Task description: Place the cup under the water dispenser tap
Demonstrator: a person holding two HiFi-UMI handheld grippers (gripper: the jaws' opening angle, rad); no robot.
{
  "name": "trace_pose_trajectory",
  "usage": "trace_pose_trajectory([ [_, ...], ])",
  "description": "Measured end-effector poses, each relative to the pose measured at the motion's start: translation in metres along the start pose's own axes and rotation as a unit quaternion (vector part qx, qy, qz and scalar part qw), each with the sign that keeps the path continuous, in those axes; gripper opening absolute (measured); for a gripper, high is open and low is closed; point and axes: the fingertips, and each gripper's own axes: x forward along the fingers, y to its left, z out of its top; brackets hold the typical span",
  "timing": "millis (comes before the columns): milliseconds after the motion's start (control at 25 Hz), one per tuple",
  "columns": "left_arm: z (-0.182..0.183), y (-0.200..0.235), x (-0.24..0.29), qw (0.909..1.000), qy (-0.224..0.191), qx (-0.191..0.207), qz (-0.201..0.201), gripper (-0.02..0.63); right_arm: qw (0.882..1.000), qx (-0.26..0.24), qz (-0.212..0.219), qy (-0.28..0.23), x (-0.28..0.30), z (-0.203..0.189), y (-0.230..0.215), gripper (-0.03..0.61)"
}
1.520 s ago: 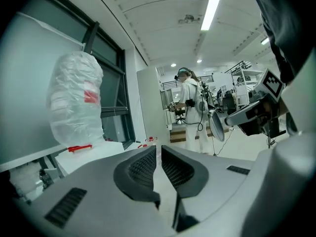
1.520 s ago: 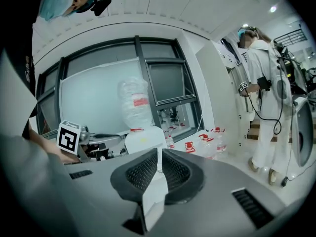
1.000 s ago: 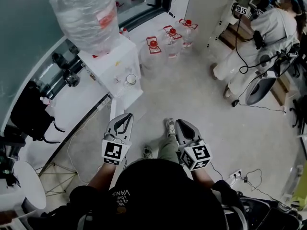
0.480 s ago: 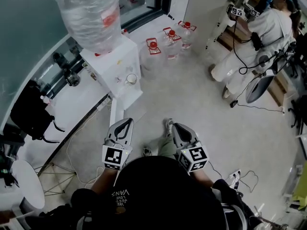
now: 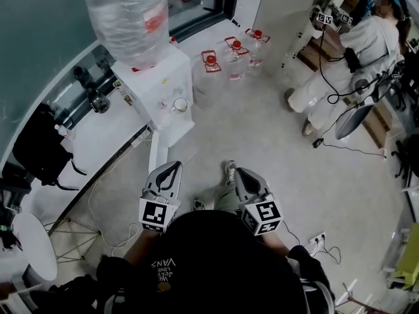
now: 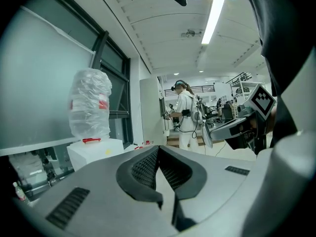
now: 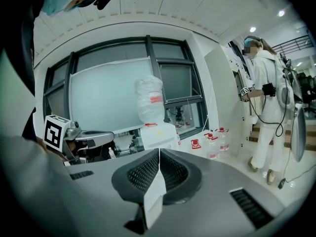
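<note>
Cup (image 5: 179, 104) on dispenser (image 5: 157, 84) ledge; left tool (image 5: 175, 165), right tool (image 5: 237, 171) side by side, well apart from it.

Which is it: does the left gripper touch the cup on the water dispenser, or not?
Apart. In the head view, the left gripper sits well short of the cup, with open floor between them.

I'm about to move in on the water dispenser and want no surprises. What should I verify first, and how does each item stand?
1. Left gripper empty: ok, jaws together on nothing.
2. Right gripper empty: ok, jaws together on nothing.
3. Jaws open for a grasp: not ok, both shut.
4. Cup located: ok, it stands on the water dispenser's front ledge.
5. Cup directly under the tap: cannot tell, tap not made out.
6. Other person away from the dispenser: ok, far to the right.
</note>
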Motion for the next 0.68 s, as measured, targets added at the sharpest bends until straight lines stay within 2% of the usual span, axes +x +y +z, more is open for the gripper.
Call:
trace_pose_trajectory([
  [480, -0.005, 0.007, 0.002, 0.9998, 0.002, -0.018, 0.005, 0.020, 1.000, 0.002, -0.008, 0.001, 0.007, -0.001, -0.002, 0.044],
  [680, -0.010, 0.012, 0.007, 0.9999, 0.007, -0.012, 0.006, 0.020, 1.000, 0.002, -0.009, -0.003, 0.015, 0.001, -0.005, 0.044],
])
